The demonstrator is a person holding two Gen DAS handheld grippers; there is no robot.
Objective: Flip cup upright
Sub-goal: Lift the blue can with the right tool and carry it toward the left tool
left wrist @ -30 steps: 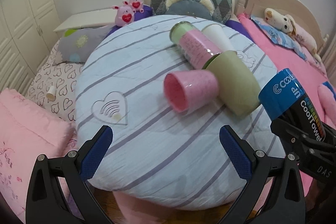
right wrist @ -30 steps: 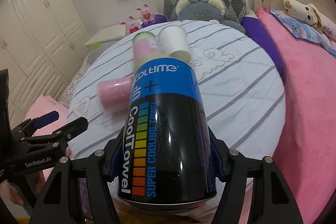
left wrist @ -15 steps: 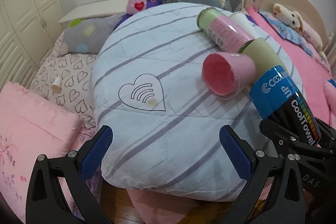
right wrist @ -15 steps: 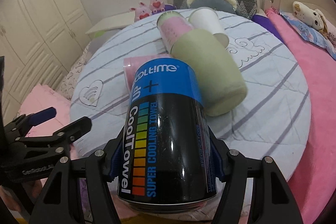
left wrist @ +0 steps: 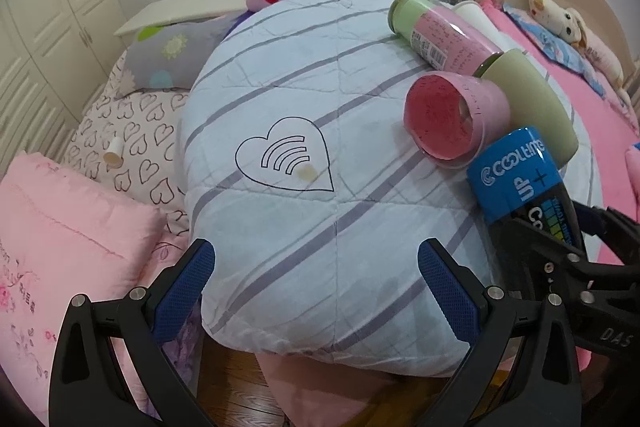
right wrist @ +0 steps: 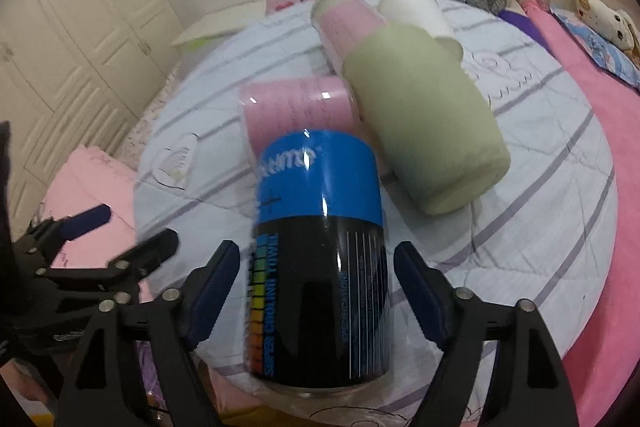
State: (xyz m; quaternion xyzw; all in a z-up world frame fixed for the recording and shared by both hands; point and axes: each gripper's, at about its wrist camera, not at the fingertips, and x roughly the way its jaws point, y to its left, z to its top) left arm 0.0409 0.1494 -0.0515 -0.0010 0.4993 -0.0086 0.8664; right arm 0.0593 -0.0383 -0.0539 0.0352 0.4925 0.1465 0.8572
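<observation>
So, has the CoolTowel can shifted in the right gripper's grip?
Yes: the CoolTowel can now sits clear of both right gripper fingers, which clamped it earlier.

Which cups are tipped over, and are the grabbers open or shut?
pink cup: on its side, mouth showing.
green cup: on its side.
blue-black can: between the right fingers, not gripped.
left gripper: open, empty.
right gripper: open around the can.

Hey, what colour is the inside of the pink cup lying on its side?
The pink cup is a deeper reddish pink inside, best seen in the left wrist view.
</observation>
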